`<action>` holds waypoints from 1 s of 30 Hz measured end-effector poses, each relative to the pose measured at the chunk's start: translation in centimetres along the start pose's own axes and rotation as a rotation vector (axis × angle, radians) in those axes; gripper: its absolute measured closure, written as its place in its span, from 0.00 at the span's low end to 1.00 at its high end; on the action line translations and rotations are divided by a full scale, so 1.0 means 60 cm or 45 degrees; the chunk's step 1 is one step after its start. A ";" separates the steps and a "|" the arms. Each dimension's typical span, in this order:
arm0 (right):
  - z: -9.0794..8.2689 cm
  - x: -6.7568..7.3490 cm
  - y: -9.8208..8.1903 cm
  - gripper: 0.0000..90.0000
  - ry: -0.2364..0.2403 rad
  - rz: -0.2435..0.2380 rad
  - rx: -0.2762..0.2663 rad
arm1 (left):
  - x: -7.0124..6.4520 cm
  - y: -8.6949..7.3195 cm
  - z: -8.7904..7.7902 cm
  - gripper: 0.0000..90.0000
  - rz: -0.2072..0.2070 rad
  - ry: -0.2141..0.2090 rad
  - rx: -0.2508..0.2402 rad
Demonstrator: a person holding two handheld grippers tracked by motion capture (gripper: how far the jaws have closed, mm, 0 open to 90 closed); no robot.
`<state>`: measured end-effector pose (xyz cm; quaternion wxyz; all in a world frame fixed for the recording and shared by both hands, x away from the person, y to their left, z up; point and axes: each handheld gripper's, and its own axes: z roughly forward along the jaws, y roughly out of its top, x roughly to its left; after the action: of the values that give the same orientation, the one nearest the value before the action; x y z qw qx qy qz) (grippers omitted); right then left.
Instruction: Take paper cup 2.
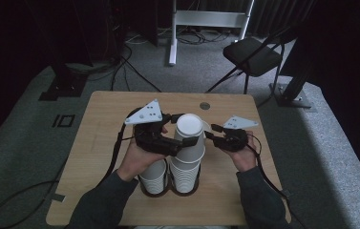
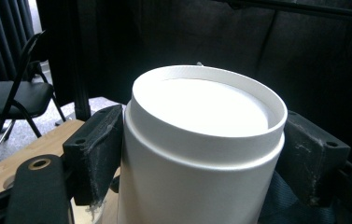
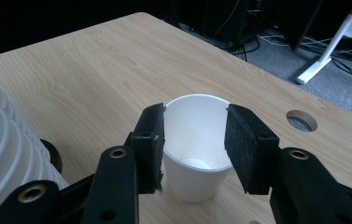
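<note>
Your left gripper is clamped on the top cup of the tall stack near the table's middle; that inverted cup stands upright, base up, long axis vertical. To its right, your right gripper straddles a single cup, mouth up, with its jaws apart.

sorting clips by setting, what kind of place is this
Probably a lab or studio set up for recording: a small wooden table ringed by dark curtains, loose cables across grey carpet, and a folding chair behind.
</note>
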<state>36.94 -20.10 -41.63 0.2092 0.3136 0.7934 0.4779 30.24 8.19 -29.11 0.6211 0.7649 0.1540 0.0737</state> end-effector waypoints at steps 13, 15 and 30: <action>0.000 -0.001 -0.001 0.64 0.000 0.000 0.001 | 0.004 0.006 -0.004 0.24 -0.017 -0.009 -0.024; 0.001 0.000 -0.001 0.64 0.000 0.001 0.003 | 0.004 0.006 -0.005 0.24 -0.017 -0.010 -0.025; 0.000 -0.001 -0.002 0.64 -0.001 -0.002 0.003 | 0.008 0.016 -0.004 0.24 -0.026 -0.024 -0.037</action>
<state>36.96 -20.17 -41.73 0.2097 0.3134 0.7942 0.4764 30.75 8.41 -28.19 0.6342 0.7549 0.1548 0.0624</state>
